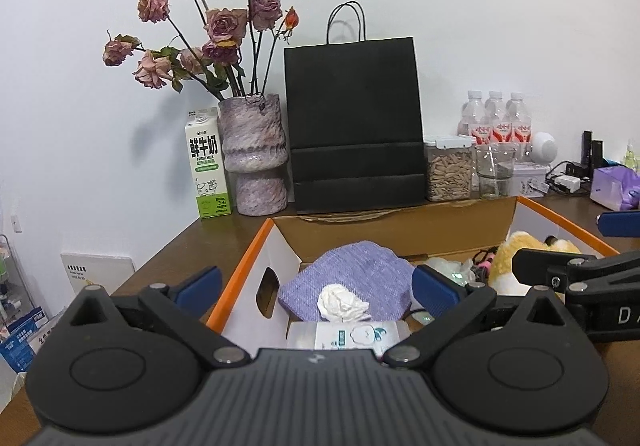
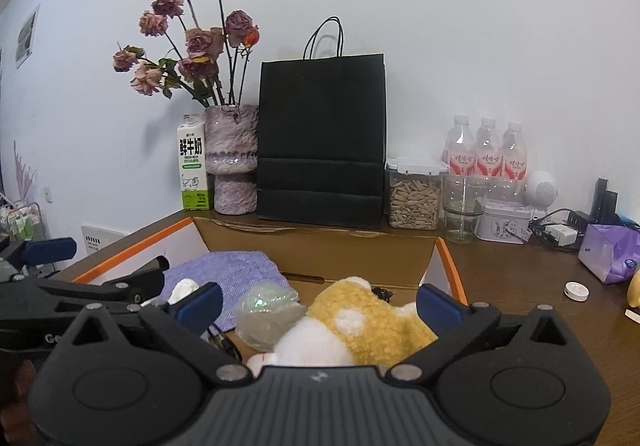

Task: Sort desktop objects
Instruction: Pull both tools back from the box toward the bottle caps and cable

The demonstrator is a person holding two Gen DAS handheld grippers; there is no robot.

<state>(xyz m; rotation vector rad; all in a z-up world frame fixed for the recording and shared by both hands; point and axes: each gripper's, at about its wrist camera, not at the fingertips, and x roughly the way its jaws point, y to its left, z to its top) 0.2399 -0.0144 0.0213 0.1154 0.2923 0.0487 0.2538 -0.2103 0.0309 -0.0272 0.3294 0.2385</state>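
Observation:
An open cardboard box with orange edges [image 1: 248, 250] [image 2: 448, 266] sits on the brown desk. Inside lie a purple knitted cloth [image 1: 360, 270] [image 2: 236, 274], a crumpled white tissue [image 1: 342, 304], a printed tissue pack [image 1: 352, 336], a clear crinkled bag [image 2: 264, 310] and a yellow-and-white plush toy [image 2: 360, 322] [image 1: 516, 258]. My left gripper [image 1: 316, 284] hangs open over the cloth and tissue, holding nothing. My right gripper [image 2: 320, 302] stands wide open just above the plush toy, its blue pads [image 2: 436, 306] clear of it.
Behind the box stand a milk carton [image 1: 208, 166], a vase of dried roses [image 1: 254, 154], a black paper bag [image 1: 354, 126], a seed jar [image 1: 448, 170], a glass [image 1: 494, 170] and water bottles [image 1: 496, 118]. A purple pack [image 2: 608, 252] and a white disc [image 2: 576, 291] lie on the right.

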